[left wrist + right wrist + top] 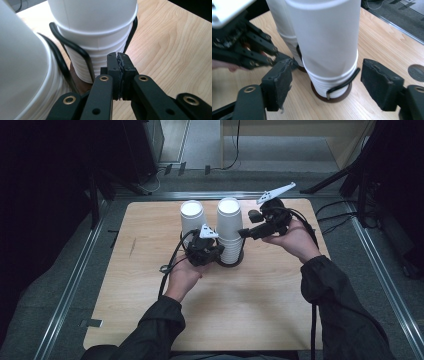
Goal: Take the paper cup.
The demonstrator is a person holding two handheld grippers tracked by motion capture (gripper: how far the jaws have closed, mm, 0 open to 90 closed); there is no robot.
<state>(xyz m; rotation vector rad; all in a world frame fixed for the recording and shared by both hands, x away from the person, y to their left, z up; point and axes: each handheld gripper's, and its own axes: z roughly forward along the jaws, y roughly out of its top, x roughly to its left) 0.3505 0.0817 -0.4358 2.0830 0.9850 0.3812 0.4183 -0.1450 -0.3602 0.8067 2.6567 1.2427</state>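
Two tall stacks of upturned white paper cups stand in a black wire holder [342, 85] on round brown bases. The left stack [191, 217] and the right stack [229, 227] sit at the far middle of the wooden table [250, 310]. My left gripper [219, 251] is low at the foot of the right stack [95, 30], its jaws [119, 65] shut with nothing between them, just beside the wire [72, 46]. My right gripper [244, 231] comes from the right. Its jaws [329, 72] stand open on either side of the right stack [324, 37], pads apart from the cups.
The left gripper's black linkage [244, 50] sits close to the stacks on the near-left side. A round hole [417, 72] marks the table to the right. Metal rails [70, 285], cables and stand legs [335, 177] border the table; its near half is bare wood.
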